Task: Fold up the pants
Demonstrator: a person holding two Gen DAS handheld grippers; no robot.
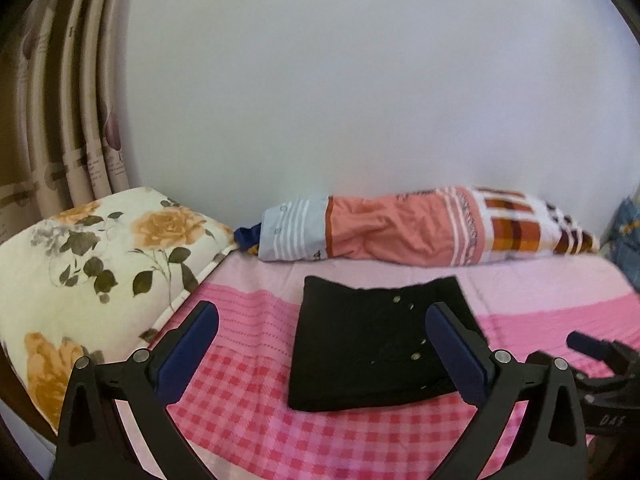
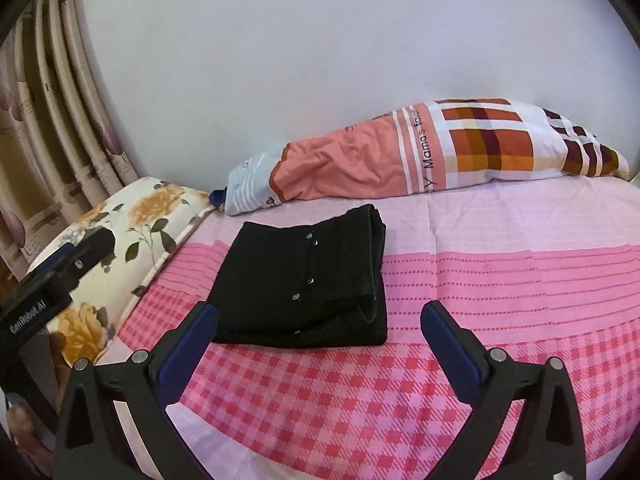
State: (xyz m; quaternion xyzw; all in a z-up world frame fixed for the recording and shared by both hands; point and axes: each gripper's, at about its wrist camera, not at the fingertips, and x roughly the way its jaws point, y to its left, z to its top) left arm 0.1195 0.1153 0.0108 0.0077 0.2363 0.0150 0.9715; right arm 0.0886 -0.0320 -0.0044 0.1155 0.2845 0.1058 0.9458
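Black pants [image 1: 372, 340] lie folded into a compact rectangle on the pink checked bed sheet [image 1: 248, 408], with small metal studs on top. They also show in the right wrist view [image 2: 308, 284]. My left gripper [image 1: 322, 316] is open and empty, held just above and in front of the pants. My right gripper [image 2: 320, 316] is open and empty, a little right of the pants and in front of them. The right gripper's body shows at the right edge of the left wrist view [image 1: 600, 380]; the left gripper's body shows at the left of the right wrist view [image 2: 48, 292].
A floral pillow [image 1: 92, 276] lies at the left of the bed. A long salmon and plaid pillow [image 1: 420, 228] lies along the white wall behind the pants. Curtains [image 1: 60, 120] hang at the far left. Pink sheet [image 2: 500, 280] extends right of the pants.
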